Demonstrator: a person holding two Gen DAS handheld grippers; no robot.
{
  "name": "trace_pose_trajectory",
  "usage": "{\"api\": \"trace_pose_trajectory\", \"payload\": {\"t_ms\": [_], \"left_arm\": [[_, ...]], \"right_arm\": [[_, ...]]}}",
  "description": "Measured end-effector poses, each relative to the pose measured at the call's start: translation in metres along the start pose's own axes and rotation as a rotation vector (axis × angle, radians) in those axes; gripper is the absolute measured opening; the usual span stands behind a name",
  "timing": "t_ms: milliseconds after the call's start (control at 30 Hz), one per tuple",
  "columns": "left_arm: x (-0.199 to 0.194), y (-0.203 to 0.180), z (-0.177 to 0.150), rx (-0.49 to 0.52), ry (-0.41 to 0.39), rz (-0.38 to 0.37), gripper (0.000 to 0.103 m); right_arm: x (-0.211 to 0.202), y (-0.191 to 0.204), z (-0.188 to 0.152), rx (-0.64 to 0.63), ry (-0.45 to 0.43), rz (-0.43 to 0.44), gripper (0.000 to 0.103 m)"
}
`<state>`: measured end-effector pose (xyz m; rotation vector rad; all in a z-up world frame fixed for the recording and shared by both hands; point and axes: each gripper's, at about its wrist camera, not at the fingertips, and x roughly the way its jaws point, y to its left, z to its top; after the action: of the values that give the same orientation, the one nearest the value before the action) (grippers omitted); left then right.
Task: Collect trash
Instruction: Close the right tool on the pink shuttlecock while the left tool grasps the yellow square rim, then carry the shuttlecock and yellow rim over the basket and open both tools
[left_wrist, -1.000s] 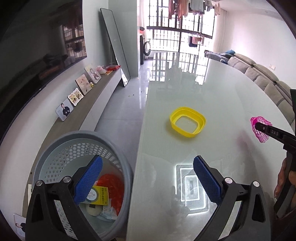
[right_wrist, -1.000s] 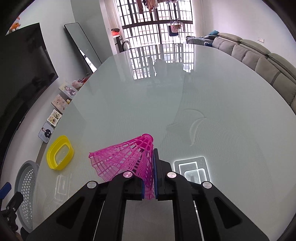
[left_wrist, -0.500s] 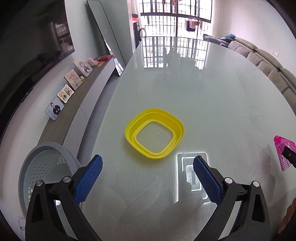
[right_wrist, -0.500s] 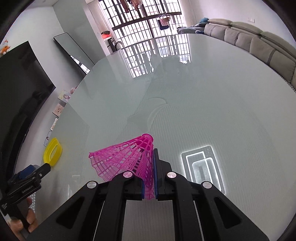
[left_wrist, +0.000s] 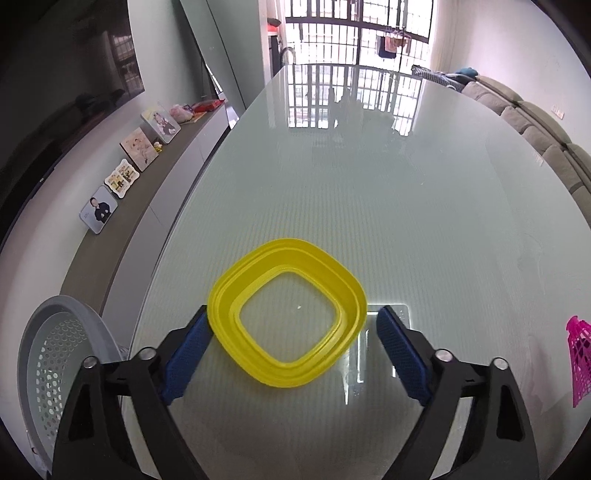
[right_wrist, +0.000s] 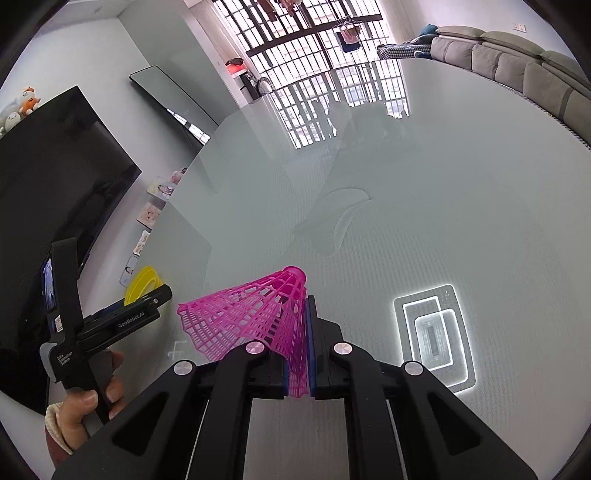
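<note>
Picking up yellow ring (left_wrist: 286, 312): left gripper (left_wrist: 288, 330) straddling, jaws just been closing, right pad clear. Right gripper (right_wrist: 297, 354) clamping pink shuttlecock (right_wrist: 251, 314). Next: finish squeeze, carry to grey basket (left_wrist: 55, 354).

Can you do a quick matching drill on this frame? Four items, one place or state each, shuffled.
Items:
1. yellow square ring
2. pink shuttlecock
3. grey perforated basket
4. photo frames

Places or states:
A. on the floor beside the table's edge
B. standing in a row on the low sideboard
C. clamped in the shut right gripper
D. lying on the glass table between the left gripper's blue fingers, whose jaws have just been closing

Pairs: 1-D, 2-C, 3-A, 4-B
</note>
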<state>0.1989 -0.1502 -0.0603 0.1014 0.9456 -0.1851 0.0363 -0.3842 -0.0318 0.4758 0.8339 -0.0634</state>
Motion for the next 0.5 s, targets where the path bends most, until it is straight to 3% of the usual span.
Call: {"api": "trace_pose_trajectory", "payload": {"t_ms": [233,500], "left_arm": [[-0.018,-0.006,-0.007,0.025,-0.039,-0.007,0.073],[-0.080,0.021,-0.037,0.013,-0.121,0.027,0.073]], "right_arm": [[-0.001,-0.001,0.001,-0.003,-0.016,-0.004,0.007],[-0.001,0.023,-0.009,-0.098,-0.027,-0.014,0.007]]}}
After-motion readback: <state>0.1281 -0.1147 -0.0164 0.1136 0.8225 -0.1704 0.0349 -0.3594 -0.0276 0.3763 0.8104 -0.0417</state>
